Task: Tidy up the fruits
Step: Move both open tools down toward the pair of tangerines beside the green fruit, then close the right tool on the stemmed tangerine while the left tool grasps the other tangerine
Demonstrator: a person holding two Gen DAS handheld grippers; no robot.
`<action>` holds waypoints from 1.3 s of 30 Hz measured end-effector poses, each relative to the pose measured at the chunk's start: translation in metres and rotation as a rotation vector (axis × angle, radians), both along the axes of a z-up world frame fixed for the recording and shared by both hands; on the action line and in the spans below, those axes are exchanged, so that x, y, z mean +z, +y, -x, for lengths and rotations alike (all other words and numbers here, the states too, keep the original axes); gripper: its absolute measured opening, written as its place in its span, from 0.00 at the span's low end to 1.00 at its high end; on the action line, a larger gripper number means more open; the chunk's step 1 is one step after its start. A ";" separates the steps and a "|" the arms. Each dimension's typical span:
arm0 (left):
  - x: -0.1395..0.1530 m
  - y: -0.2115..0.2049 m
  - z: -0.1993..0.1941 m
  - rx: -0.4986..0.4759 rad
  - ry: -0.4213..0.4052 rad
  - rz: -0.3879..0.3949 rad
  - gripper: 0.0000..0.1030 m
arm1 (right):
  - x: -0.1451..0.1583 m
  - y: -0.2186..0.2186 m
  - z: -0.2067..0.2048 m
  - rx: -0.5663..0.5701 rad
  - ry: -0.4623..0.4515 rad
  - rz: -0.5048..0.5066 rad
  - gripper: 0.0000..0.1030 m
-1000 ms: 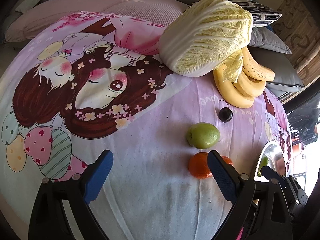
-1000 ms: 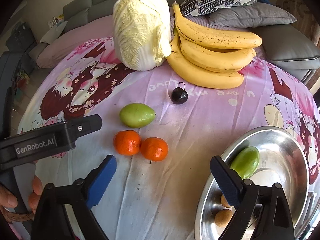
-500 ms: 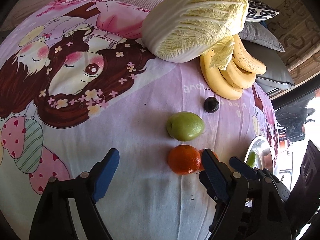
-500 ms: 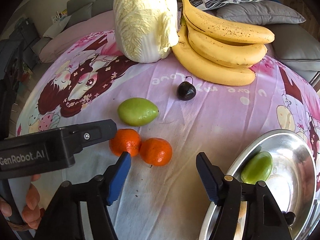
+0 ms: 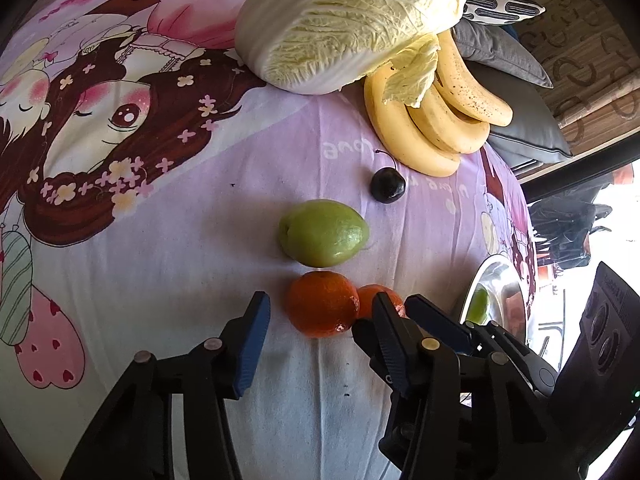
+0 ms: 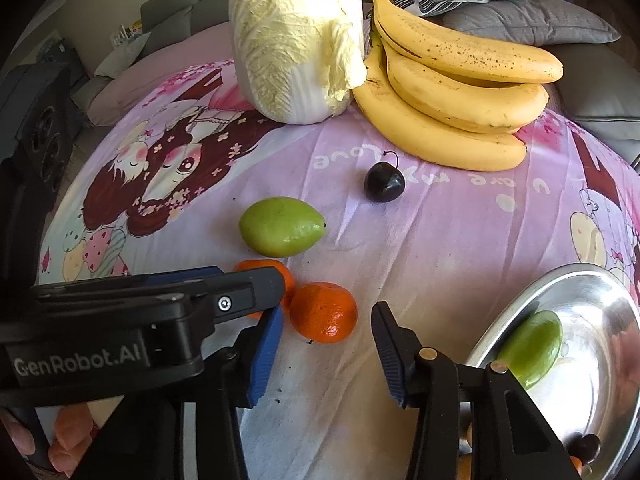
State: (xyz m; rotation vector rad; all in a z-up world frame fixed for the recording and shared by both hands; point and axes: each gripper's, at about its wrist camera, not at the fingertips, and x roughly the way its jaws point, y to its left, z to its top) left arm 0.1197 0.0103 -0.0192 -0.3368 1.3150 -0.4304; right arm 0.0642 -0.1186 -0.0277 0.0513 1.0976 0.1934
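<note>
Two oranges lie side by side on the pink cartoon cloth. My left gripper [image 5: 320, 318] has the left orange [image 5: 322, 304] between its blue pads. Its jaws are closing and a gap shows on both sides. My right gripper [image 6: 326, 338] straddles the right orange [image 6: 323, 312]. Its jaws are also closing, and the pads are clear of the peel. In the right wrist view the left tool's black body [image 6: 120, 320] covers part of the left orange [image 6: 264, 270]. A green fruit [image 5: 323, 233] and a dark cherry [image 5: 387, 186] lie just beyond.
A bunch of bananas [image 6: 460, 92] and a napa cabbage [image 6: 296, 40] rest at the far side against grey cushions. A steel bowl [image 6: 580, 272] at the right holds a green fruit [image 6: 532, 354] and a cherry [image 6: 584, 446]. A hand grips the left tool at the lower left.
Both pairs of jaws have narrowed a lot. The left gripper has moved forward and down onto the left orange. The right gripper has closed in around the right orange.
</note>
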 end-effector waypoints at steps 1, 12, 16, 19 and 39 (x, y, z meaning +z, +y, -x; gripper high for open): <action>-0.001 -0.001 0.000 -0.002 0.002 0.004 0.49 | 0.000 0.000 0.000 0.003 0.002 -0.003 0.42; -0.003 -0.006 -0.001 -0.017 -0.012 -0.011 0.39 | -0.002 0.000 0.002 -0.004 0.011 -0.012 0.37; -0.002 0.000 -0.001 -0.012 -0.010 -0.001 0.38 | -0.001 -0.002 0.003 -0.011 0.017 -0.018 0.37; -0.002 0.000 0.000 -0.012 -0.011 0.001 0.38 | -0.001 -0.003 0.005 -0.017 0.020 -0.020 0.37; 0.005 0.011 0.008 -0.004 -0.038 -0.015 0.37 | 0.009 -0.009 0.019 -0.027 0.027 -0.037 0.30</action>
